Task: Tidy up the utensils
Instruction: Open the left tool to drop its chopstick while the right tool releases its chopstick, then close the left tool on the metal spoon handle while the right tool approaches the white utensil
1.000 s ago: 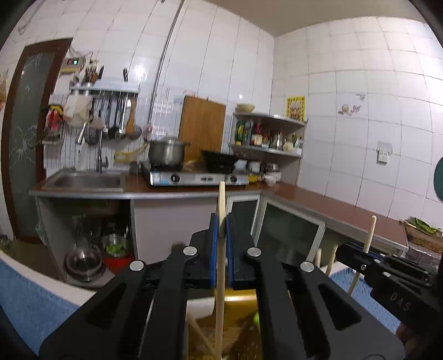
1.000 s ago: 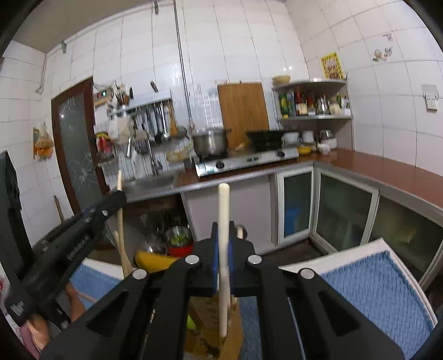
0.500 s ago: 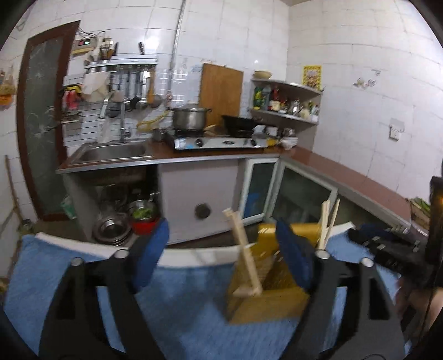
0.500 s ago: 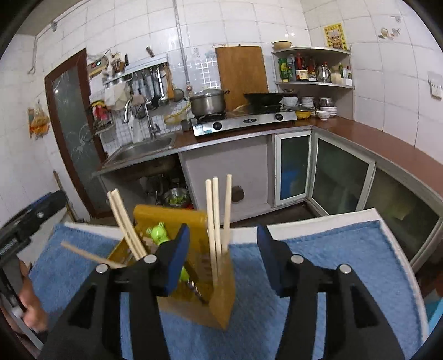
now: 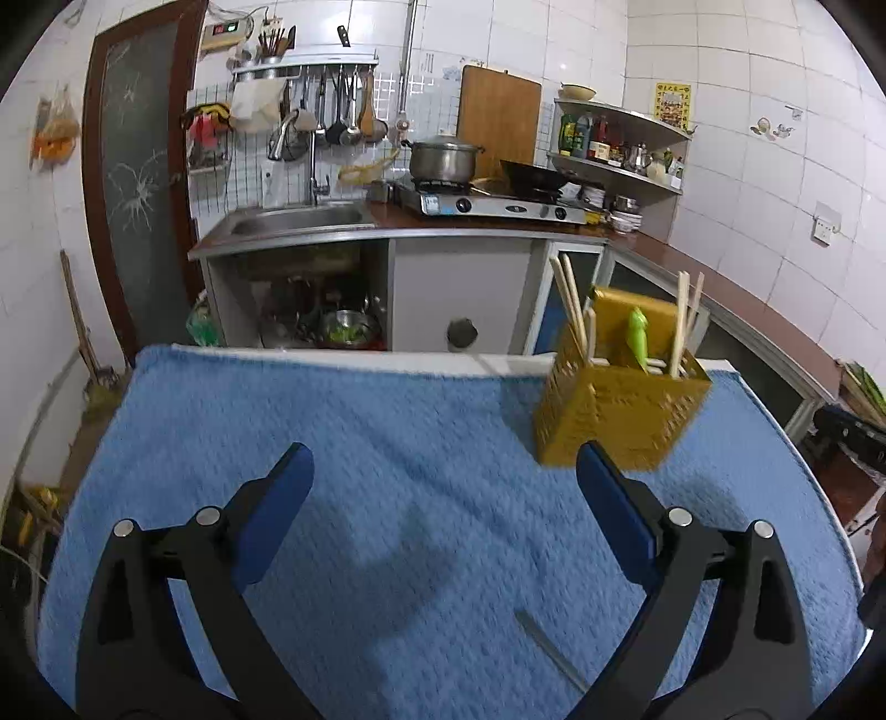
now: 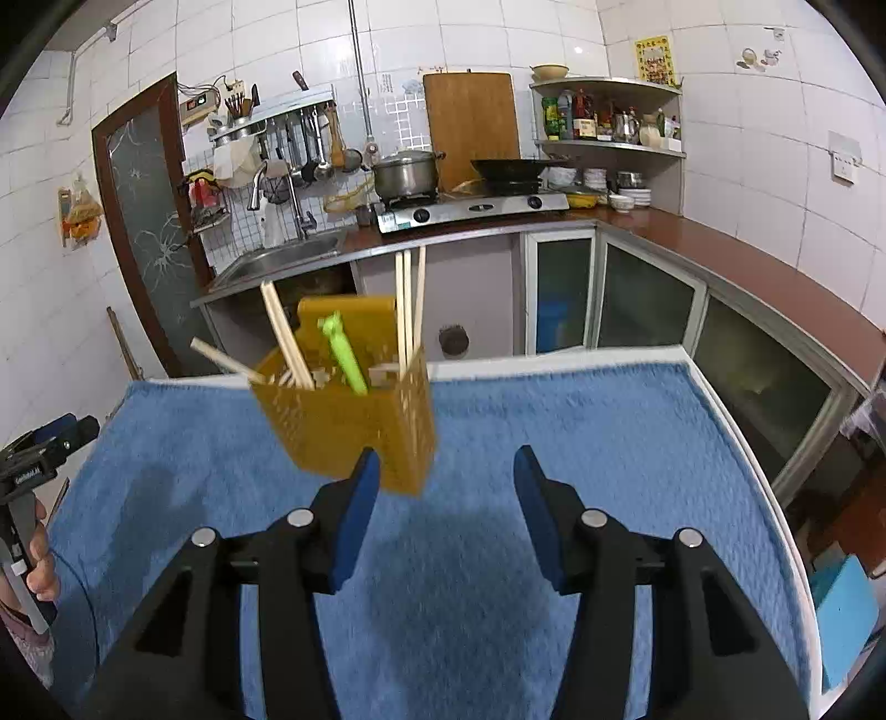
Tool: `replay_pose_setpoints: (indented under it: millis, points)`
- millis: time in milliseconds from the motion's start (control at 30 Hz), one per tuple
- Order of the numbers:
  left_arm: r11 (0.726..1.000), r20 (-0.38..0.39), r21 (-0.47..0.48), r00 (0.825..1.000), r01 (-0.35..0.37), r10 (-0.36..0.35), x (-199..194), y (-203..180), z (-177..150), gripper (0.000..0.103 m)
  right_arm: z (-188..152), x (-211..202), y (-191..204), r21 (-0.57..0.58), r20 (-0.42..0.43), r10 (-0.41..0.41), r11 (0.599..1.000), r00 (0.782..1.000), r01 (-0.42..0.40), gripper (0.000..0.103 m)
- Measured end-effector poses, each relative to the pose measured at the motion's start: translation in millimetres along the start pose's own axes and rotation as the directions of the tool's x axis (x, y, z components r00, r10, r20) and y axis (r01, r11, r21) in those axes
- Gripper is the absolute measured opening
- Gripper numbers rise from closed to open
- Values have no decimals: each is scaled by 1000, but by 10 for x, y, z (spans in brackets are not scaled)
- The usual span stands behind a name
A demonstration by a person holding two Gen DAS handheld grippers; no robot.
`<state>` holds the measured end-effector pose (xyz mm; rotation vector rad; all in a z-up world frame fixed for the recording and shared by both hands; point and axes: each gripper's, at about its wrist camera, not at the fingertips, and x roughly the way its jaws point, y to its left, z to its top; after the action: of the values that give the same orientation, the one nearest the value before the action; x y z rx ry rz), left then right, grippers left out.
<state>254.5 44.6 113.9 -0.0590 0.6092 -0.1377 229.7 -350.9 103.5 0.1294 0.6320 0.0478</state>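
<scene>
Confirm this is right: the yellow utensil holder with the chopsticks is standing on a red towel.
Not right: the towel is blue, not red, as the right wrist view shows. The yellow utensil holder with the chopsticks does stand on it.

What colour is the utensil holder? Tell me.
Yellow; the utensil holder shows best in the right wrist view.

My kitchen is evenly lit from overhead, with glare on the white wall tiles [image 5: 554, 39]. Soft shadows fall on the blue towel [image 5: 415, 531]. Motion blur smears the yellow basket [image 6: 343, 426]. Fisheye edges bend, corners black.
</scene>
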Motion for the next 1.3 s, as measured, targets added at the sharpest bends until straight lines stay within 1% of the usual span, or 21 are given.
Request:
replay_pose_setpoints:
  millis: [133, 200, 300, 367, 400, 533, 600, 767, 800, 833, 867, 900, 933, 967, 1033, 1067, 1133, 1200, 1233, 1300]
  points:
    - [1000, 0, 6, 1000, 2, -2, -108, -84, -250, 95, -392, -141, -17, 5, -37, -21, 1000, 999, 21, 51]
    - [1000, -21, 11, 1000, 8, -8, -96, -127, -371, 95, -562, -176, -14, 1, -47, -48, 999, 998, 48, 51]
    - [1000, -52, 26, 999, 11, -9, -44, -199, -534, 95, -781, -179, -27, 19, -78, -53, 998, 996, 54, 51]
    - [999, -74, 31, 997, 19, -17, -16, -245, -630, 94, -891, -173, -24, 19, -94, -48, 999, 994, 50, 51]
    - [999, -81, 36, 997, 23, -20, -6, -269, -658, 94, -960, -169, -15, 7, -105, -61, 998, 993, 62, 51]
    - [998, -104, 56, 994, 33, -27, 66, -382, -701, 94, -1108, -137, -44, 15, -132, -67, 997, 989, 69, 51]
    - [997, -118, 59, 992, 43, -36, 107, -436, -706, 89, -1164, -118, -91, 30, -136, -70, 997, 988, 74, 51]
    - [994, -170, 85, 984, 62, -47, 234, -585, -776, 73, -1231, -46, -169, 47, -153, -78, 995, 985, 86, 51]
    - [994, -183, 89, 982, 65, -48, 264, -613, -786, 71, -1232, -32, -181, 50, -154, -84, 994, 984, 92, 51]
    - [994, -194, 89, 980, 68, -50, 287, -634, -797, 67, -1224, -18, -190, 54, -155, -88, 994, 984, 97, 51]
    - [993, -215, 87, 975, 78, -58, 325, -655, -813, 62, -1220, -14, -199, 58, -154, -92, 993, 984, 102, 51]
    - [992, -235, 87, 970, 88, -65, 358, -673, -826, 59, -1211, -5, -203, 61, -151, -98, 992, 984, 108, 51]
    - [992, -254, 88, 965, 93, -68, 391, -688, -841, 52, -1201, 4, -197, 60, -149, -101, 992, 984, 111, 51]
    - [991, -280, 87, 958, 97, -69, 437, -702, -859, 45, -1182, 9, -187, 59, -149, -103, 992, 983, 113, 51]
    - [991, -325, 76, 942, 108, -77, 528, -708, -891, 37, -1158, 42, -163, 53, -152, -105, 992, 983, 114, 51]
    - [991, -350, 71, 933, 112, -81, 578, -711, -906, 35, -1145, 52, -160, 49, -153, -105, 992, 983, 113, 51]
    - [992, -384, 66, 921, 108, -74, 652, -714, -933, 35, -1116, 91, -133, 43, -157, -106, 993, 982, 114, 51]
    - [992, -425, 66, 902, 107, -69, 744, -739, -963, 33, -1108, 117, -122, 45, -163, -105, 992, 981, 114, 51]
    - [992, -451, 69, 891, 104, -62, 797, -759, -982, 30, -1106, 127, -115, 44, -167, -106, 992, 980, 115, 51]
    - [994, -484, 73, 875, 78, -34, 879, -760, -1018, 29, -1111, 138, -116, 43, -173, -108, 992, 979, 117, 51]
